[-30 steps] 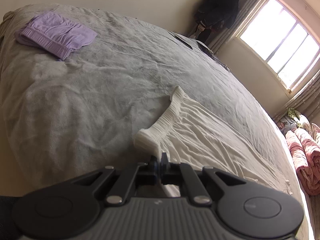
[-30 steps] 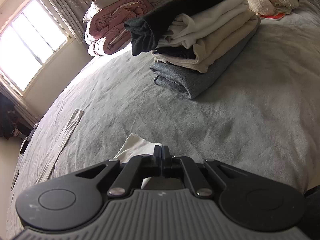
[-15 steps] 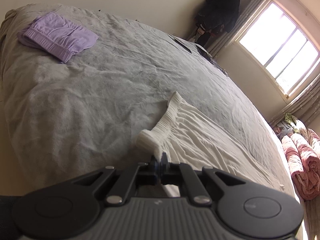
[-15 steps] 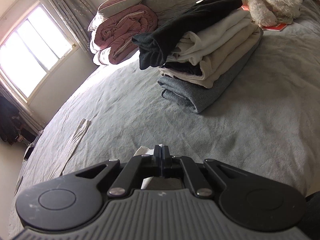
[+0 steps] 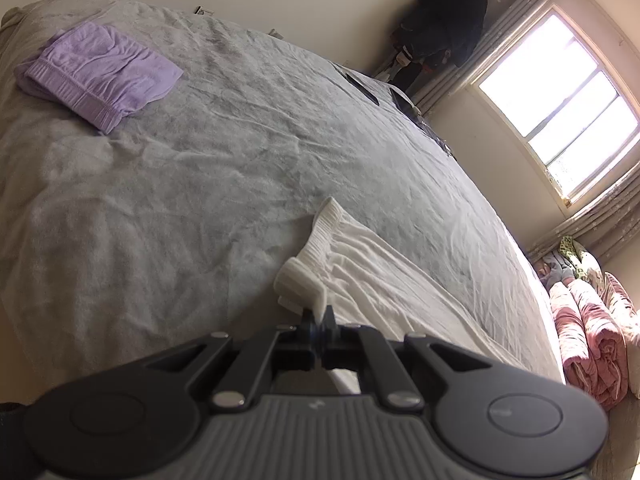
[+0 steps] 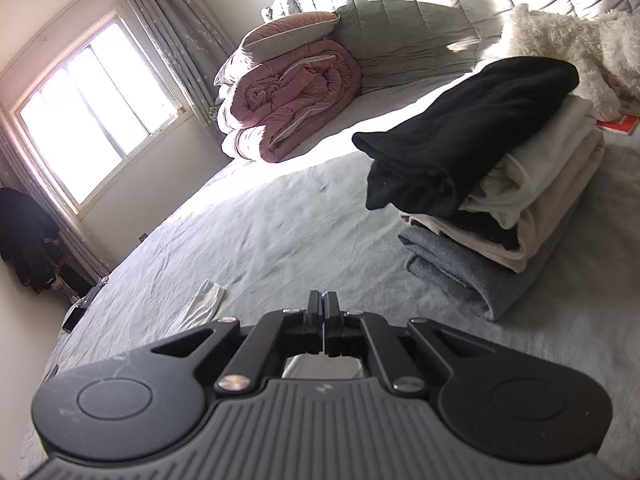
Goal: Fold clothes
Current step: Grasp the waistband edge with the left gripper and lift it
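A white garment [image 5: 384, 280] with a ribbed elastic waistband lies spread on the grey bed [image 5: 224, 184]. My left gripper [image 5: 318, 316] is shut on the near corner of that waistband, which curls up just ahead of the fingertips. In the right wrist view my right gripper [image 6: 323, 308] is shut too, with white cloth [image 6: 320, 366] showing in the gap under its fingers. A far end of the white garment [image 6: 204, 304] rests flat on the bed to the left of the right gripper.
A folded purple garment [image 5: 100, 76] sits at the far left of the bed. A stack of folded clothes [image 6: 500, 208] topped by a black one stands to the right, with a white plush toy [image 6: 568, 48] behind it. A rolled pink quilt [image 6: 288, 96] lies near the window [image 6: 96, 108].
The right gripper has lifted and tipped up toward the headboard, and the white cloth ahead of its tips has dropped out of sight beneath it. The left gripper keeps its hold and has barely shifted.
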Motion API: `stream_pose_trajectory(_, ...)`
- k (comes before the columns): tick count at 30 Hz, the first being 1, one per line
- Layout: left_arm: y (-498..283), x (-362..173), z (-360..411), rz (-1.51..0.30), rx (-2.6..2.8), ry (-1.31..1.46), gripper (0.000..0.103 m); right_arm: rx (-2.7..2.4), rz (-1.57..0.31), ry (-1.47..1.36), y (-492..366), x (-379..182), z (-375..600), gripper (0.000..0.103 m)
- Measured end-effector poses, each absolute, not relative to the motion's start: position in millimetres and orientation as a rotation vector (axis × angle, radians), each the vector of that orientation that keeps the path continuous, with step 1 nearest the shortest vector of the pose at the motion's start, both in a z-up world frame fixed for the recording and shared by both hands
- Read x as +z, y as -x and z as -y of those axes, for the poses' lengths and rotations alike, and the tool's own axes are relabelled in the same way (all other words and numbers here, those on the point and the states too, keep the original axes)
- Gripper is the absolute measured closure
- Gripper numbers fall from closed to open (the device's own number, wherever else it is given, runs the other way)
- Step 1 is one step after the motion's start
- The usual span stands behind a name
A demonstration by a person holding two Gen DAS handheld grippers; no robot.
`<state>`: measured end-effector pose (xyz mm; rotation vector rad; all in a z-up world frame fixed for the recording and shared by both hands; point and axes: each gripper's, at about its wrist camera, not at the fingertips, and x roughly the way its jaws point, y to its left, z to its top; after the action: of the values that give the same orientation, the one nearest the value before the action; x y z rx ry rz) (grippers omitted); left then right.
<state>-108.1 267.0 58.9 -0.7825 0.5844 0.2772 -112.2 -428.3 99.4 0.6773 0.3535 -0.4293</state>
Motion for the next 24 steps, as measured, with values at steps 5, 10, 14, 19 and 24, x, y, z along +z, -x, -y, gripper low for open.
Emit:
stream_pose_trajectory(5, 101, 63, -268, -0.593, 0.27, 0.791, 0.101, -0.422, -0.335, -0.661, 82, 110, 430, 0.102)
stream_pose_trajectory(10, 88, 69, -268, -0.603, 0.254, 0.79, 0.101, -0.412, -0.328, -0.627, 53, 116, 427, 0.102)
stream_pose_trajectory(14, 76, 75, -268, -0.609, 0.236, 0.785, 0.101, -0.411, -0.348, -0.634, 29, 113, 431, 0.102)
stream_pose_trajectory(19, 55, 81, -269, -0.622, 0.235, 0.756, 0.101, -0.415, -0.373, -0.619, -6, 112, 431, 0.102)
stream_pose_trajectory(24, 36, 86, -269, -0.639, 0.236, 0.746, 0.101, -0.401, -0.395, -0.613, -42, 116, 427, 0.102)
